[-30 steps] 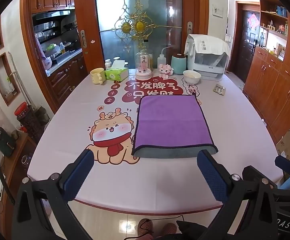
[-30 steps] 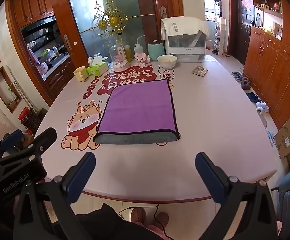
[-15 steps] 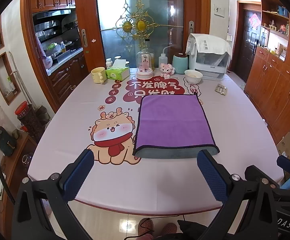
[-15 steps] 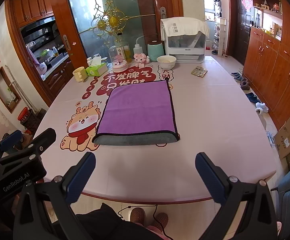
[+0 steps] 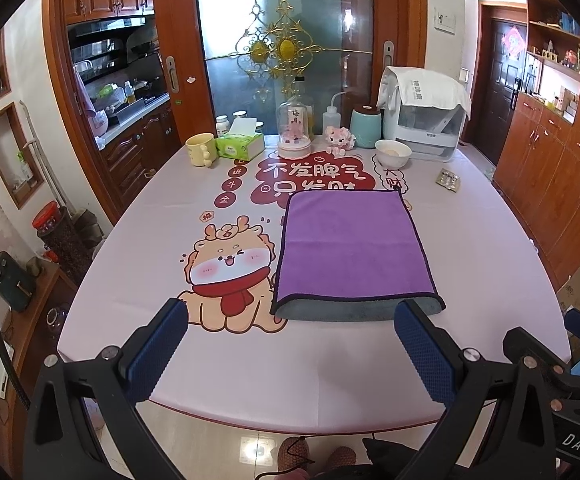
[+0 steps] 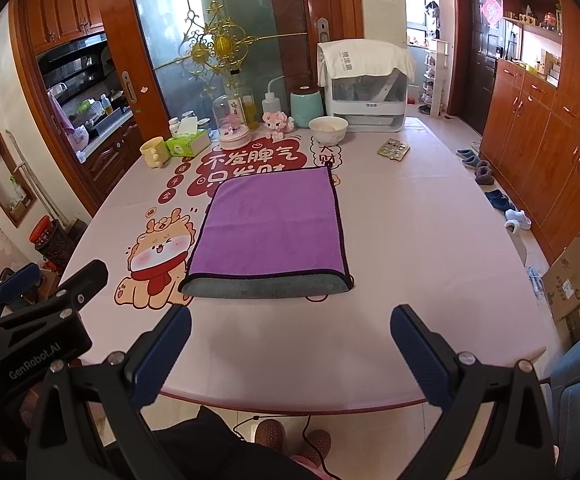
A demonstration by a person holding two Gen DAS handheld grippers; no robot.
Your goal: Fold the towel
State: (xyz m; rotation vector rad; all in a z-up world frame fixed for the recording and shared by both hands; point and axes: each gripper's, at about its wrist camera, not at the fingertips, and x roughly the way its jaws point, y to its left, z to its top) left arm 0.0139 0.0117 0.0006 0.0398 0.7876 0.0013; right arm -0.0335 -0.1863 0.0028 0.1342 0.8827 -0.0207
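Note:
A purple towel (image 5: 349, 244) lies flat on the pink table, folded over so its grey underside shows along the near edge. It also shows in the right wrist view (image 6: 274, 224). My left gripper (image 5: 290, 344) is open and empty, held above the table's near edge, short of the towel. My right gripper (image 6: 290, 344) is open and empty too, near the table's front edge, short of the towel. The left gripper's body (image 6: 30, 332) shows at the lower left of the right wrist view.
Along the table's far side stand a yellow mug (image 5: 200, 149), a green tissue box (image 5: 240, 146), a glass dome (image 5: 294, 130), a teal canister (image 5: 365, 126), a white bowl (image 5: 392, 153) and a covered white appliance (image 5: 425, 120). A foil pill pack (image 5: 447, 180) lies right of the towel.
Both grippers have drifted very slightly; the towel sits a touch lower in both views. Nothing was gripped or released.

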